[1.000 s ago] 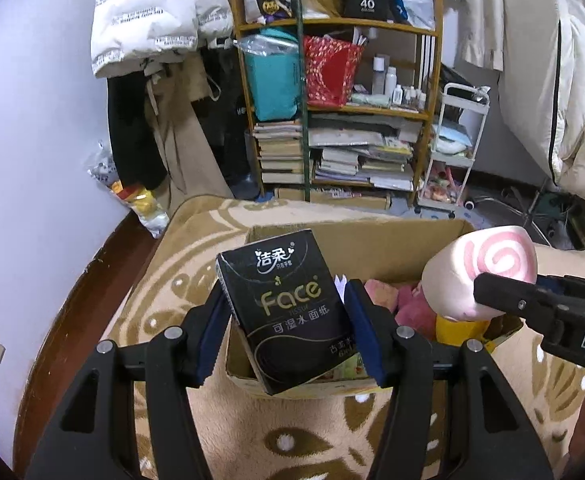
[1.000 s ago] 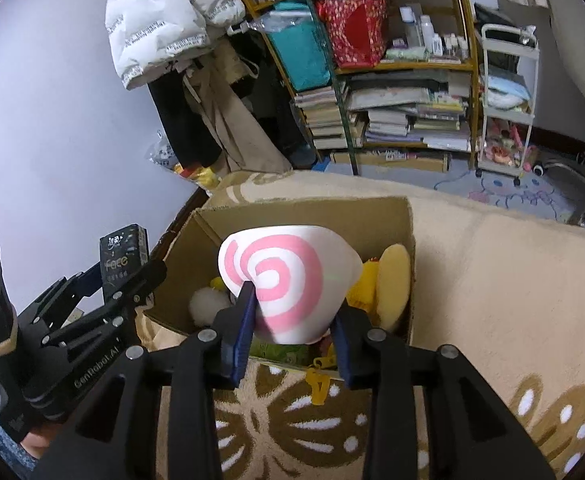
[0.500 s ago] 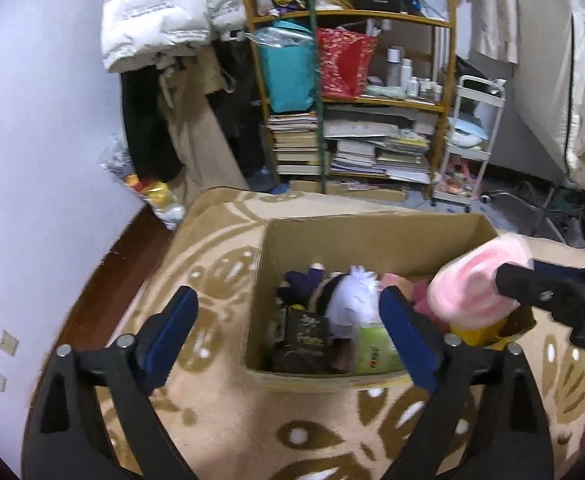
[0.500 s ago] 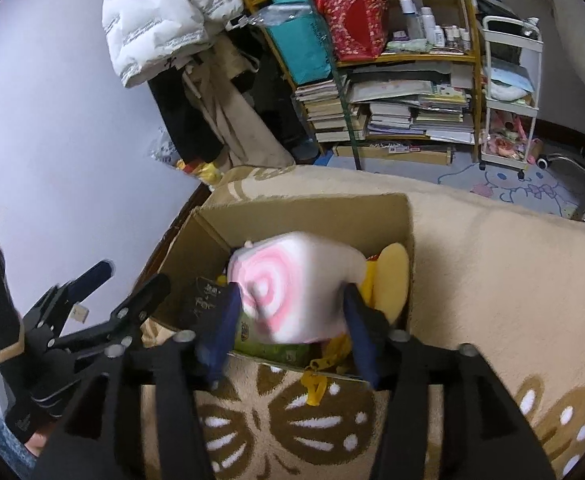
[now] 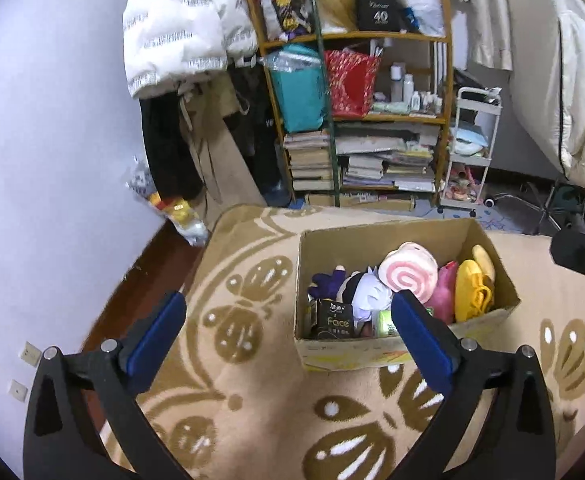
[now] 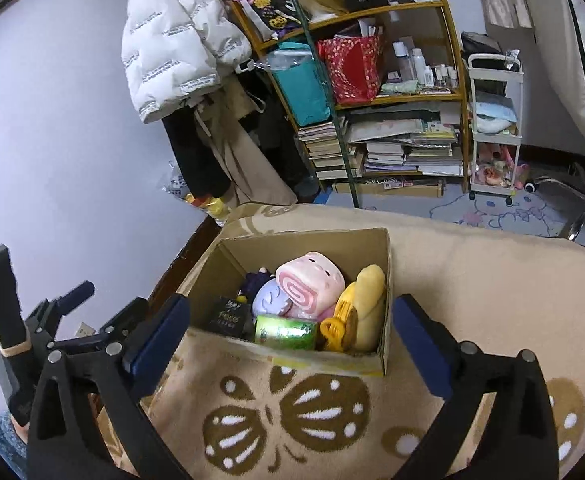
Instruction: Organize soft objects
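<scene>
A cardboard box (image 5: 380,354) (image 6: 292,358) stands on the beige patterned blanket. In it lie a pink swirl plush roll (image 5: 410,276) (image 6: 312,286), a black "Face" tissue pack (image 5: 334,320) (image 6: 228,316), a yellow plush (image 5: 472,290) (image 6: 368,308), a white-and-purple plush (image 5: 362,290) (image 6: 266,300) and a green pack (image 6: 286,332). My left gripper (image 5: 288,336) is open and empty, in front of the box. My right gripper (image 6: 292,336) is open and empty, at the box's near side. The left gripper also shows in the right wrist view (image 6: 72,320), left of the box.
A wooden shelf (image 5: 356,112) (image 6: 372,80) full of books and bags stands behind the bed. A white jacket (image 5: 176,28) hangs at the left. A white cart (image 5: 468,152) stands right of the shelf. The wall and floor edge lie left of the blanket.
My left gripper let go of the Face tissue pack into the box and opened. My right gripper let go of the pink swirl roll into the box. Both grippers drew back.
</scene>
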Demonstrator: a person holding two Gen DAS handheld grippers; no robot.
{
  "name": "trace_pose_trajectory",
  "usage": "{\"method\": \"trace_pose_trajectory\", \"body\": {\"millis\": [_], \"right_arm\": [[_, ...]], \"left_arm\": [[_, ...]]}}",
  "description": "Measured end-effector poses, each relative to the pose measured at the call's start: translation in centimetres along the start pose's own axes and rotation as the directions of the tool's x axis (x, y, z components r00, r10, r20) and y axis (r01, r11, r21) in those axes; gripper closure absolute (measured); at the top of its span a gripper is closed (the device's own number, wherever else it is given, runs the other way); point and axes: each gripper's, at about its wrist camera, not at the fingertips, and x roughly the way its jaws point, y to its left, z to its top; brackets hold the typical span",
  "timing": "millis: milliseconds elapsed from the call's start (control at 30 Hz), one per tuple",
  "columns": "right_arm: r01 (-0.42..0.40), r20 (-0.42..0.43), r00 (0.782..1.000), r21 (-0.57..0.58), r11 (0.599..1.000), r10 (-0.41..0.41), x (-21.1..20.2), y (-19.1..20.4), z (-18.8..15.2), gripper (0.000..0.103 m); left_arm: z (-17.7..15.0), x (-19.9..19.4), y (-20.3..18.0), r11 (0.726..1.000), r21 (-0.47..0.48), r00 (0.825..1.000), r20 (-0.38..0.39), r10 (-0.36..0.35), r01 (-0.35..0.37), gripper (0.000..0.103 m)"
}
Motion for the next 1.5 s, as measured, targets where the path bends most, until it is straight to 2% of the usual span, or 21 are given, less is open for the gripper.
{"method": "trace_pose_trajectory", "body": {"millis": [133, 367, 500, 667, 833, 967, 1100, 1267, 1400, 1500], "right_arm": [[-0.004, 0.009, 1.0, -0.041, 0.999, 0.004, -1.6, 0.8, -0.7, 0.0], [0.032, 0.036, 0.999, -0.092, 0.995, -0.028, -5.1, 1.7, -2.9, 0.0], [0.028, 0.049, 0.998, -0.08, 0.996, -0.025, -6.6, 1.6, -4.1, 0.0], [0.05, 0.095, 0.995, -0.117, 0.992, -0.039, -9.1, 2.2, -5.4, 0.0], [0.033, 0.175, 0.985, -0.15, 0.988, -0.007, -12.1, 2.8, -6.8, 0.0], [0.04, 0.217, 0.976, -0.168, 0.985, -0.003, -13.7, 3.3, -7.7, 0.0], [0.049, 0.245, 0.97, -0.173, 0.984, -0.006, -14.3, 3.0, -9.0, 0.0], [0.057, 0.28, 0.96, -0.186, 0.981, -0.003, -14.4, 2.5, -10.8, 0.0], [0.082, 0.311, 0.951, -0.223, 0.971, -0.009, -14.7, 2.7, -11.3, 0.0], [0.074, 0.319, 0.948, -0.216, 0.974, -0.002, -14.9, 2.7, -11.2, 0.0]], "left_arm": [[-0.1, -2.5, -0.2, 0.999, 0.029, 0.999, 0.029, 0.014, -0.015, 0.001], [-1.1, -6.3, 0.7, 1.0, -0.019, 0.997, 0.076, 0.001, 0.001, 0.001], [-1.9, -8.1, 1.0, 1.0, -0.004, 0.996, 0.088, -0.007, 0.007, 0.001], [-3.3, -10.7, 1.4, 1.0, -0.013, 0.992, 0.122, 0.001, 0.0, 0.001], [-5.4, -13.7, 1.6, 1.0, -0.008, 0.978, 0.208, 0.022, -0.021, 0.001], [-7.3, -15.2, 2.1, 0.999, -0.047, 0.967, 0.256, -0.003, 0.016, 0.001], [-9.1, -16.6, 2.2, 0.996, -0.091, 0.944, 0.327, 0.054, -0.025, 0.001], [-11.0, -16.7, 2.4, 0.995, -0.099, 0.945, 0.325, 0.036, -0.004, 0.001], [-12.3, -16.3, 3.3, 0.987, -0.159, 0.954, 0.296, 0.037, 0.011, 0.001], [-13.3, -16.5, 3.7, 0.984, -0.178, 0.95, 0.305, 0.065, -0.01, 0.001]]}}
